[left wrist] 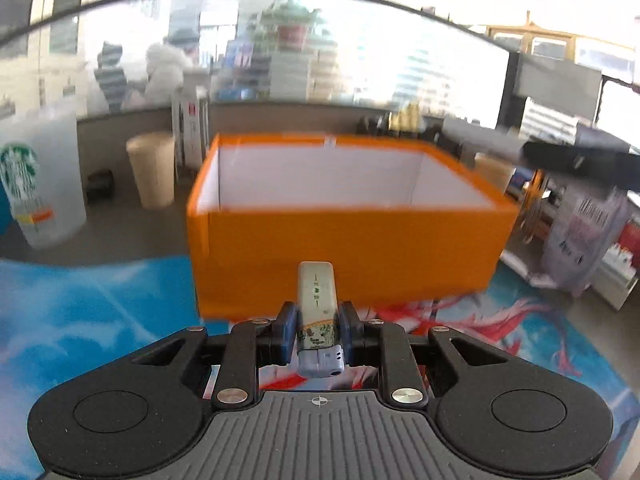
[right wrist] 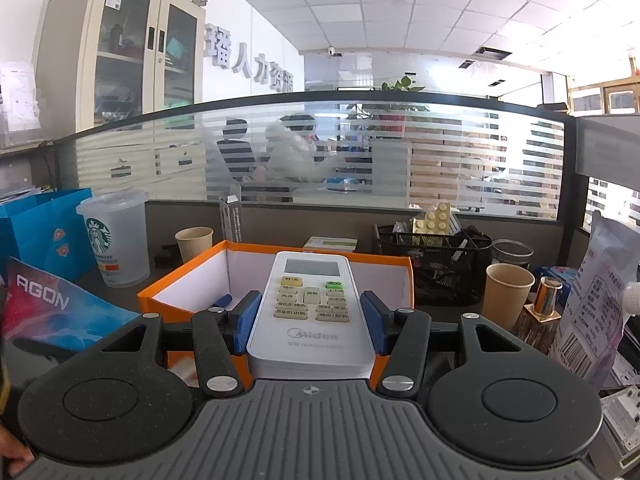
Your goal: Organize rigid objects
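Note:
An open orange box with a white inside stands on the desk, seen in both views. My left gripper is shut on a pale lighter with green print, held just in front of the box's near wall. My right gripper is shut on a white Midea remote and holds it above the box. A small blue object lies inside the box.
A Starbucks cup, paper cups, a blue bag and a black mesh organizer stand around the box. A printed blue desk mat lies under it. A glass partition runs behind.

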